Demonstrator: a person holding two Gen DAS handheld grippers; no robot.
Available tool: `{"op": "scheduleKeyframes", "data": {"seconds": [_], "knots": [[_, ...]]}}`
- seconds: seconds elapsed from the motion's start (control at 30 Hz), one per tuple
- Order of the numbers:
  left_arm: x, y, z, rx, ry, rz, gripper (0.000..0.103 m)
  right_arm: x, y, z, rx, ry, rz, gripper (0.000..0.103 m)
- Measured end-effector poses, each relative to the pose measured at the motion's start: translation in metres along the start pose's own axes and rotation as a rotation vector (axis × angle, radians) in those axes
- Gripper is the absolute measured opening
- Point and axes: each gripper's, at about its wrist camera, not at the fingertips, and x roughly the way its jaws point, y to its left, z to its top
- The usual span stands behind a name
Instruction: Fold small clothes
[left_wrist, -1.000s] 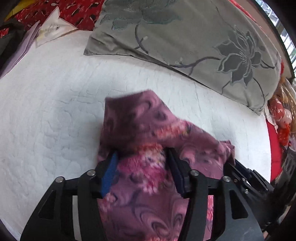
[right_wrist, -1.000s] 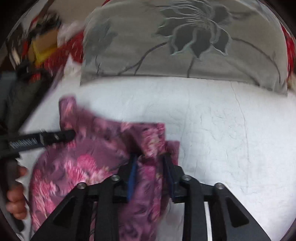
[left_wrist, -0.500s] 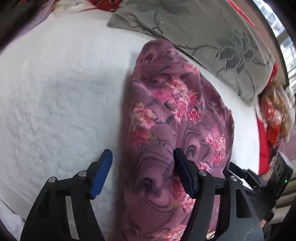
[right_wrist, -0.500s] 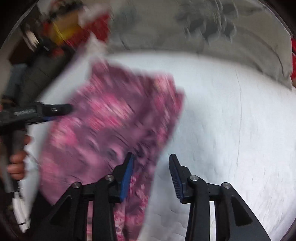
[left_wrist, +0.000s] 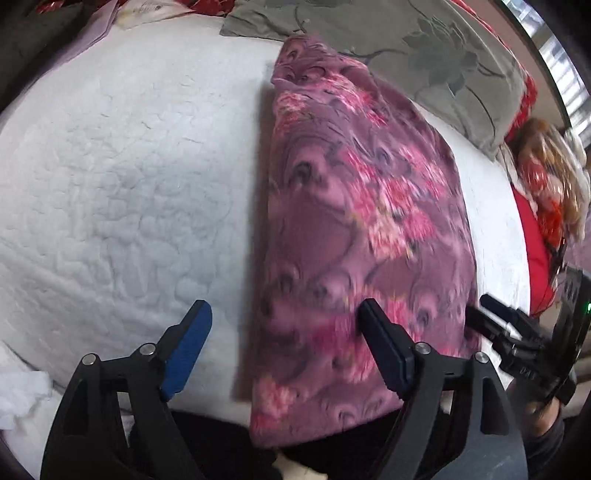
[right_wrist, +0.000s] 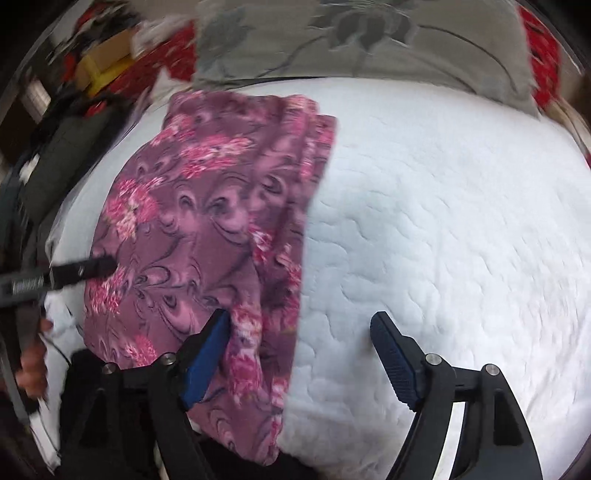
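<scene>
A purple garment with pink flowers (left_wrist: 354, 229) lies spread long and flat on the white quilted bed (left_wrist: 122, 177), its near end hanging over the front edge. My left gripper (left_wrist: 282, 325) is open and empty, its jaws wide apart over the garment's left edge. In the right wrist view the garment (right_wrist: 207, 229) lies at the left. My right gripper (right_wrist: 301, 338) is open and empty above the garment's right edge. The left gripper's finger (right_wrist: 81, 271) shows at the far left; the right gripper's body (left_wrist: 524, 332) shows at the far right.
A grey pillow with a flower pattern (left_wrist: 424, 48) lies along the back of the bed, also in the right wrist view (right_wrist: 369, 40). Red patterned fabric and clutter (right_wrist: 110, 62) sit at the back left. A red item (left_wrist: 535, 229) lies beside the bed's right edge.
Both grippers opened and let go of the garment. It went from bunched up and lifted to lying spread out flat on the bed. Both grippers drew back toward the front edge.
</scene>
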Motion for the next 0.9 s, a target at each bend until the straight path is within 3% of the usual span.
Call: {"op": "scheduleKeyframes", "data": {"seconds": [0.07, 0.17, 0.4, 0.63, 0.9], "knots": [[-0.009, 0.000, -0.008, 0.038, -0.010, 0.037, 0.082, -0.007, -0.002, -0.007, 0.001, 0.004, -0.035, 0.081], [-0.022, 0.005, -0.026, 0.058, -0.029, 0.081, 0.082, -0.009, 0.009, -0.022, -0.095, 0.035, -0.170, 0.081], [-0.037, 0.009, -0.059, 0.084, -0.074, 0.197, 0.082, -0.043, 0.028, -0.056, -0.138, -0.019, -0.317, 0.083], [-0.047, -0.003, -0.081, 0.142, -0.153, 0.295, 0.082, -0.074, 0.046, -0.074, -0.137, -0.096, -0.313, 0.088], [-0.053, -0.023, -0.094, 0.214, -0.216, 0.340, 0.082, -0.092, 0.051, -0.080, -0.109, -0.197, -0.334, 0.093]]}}
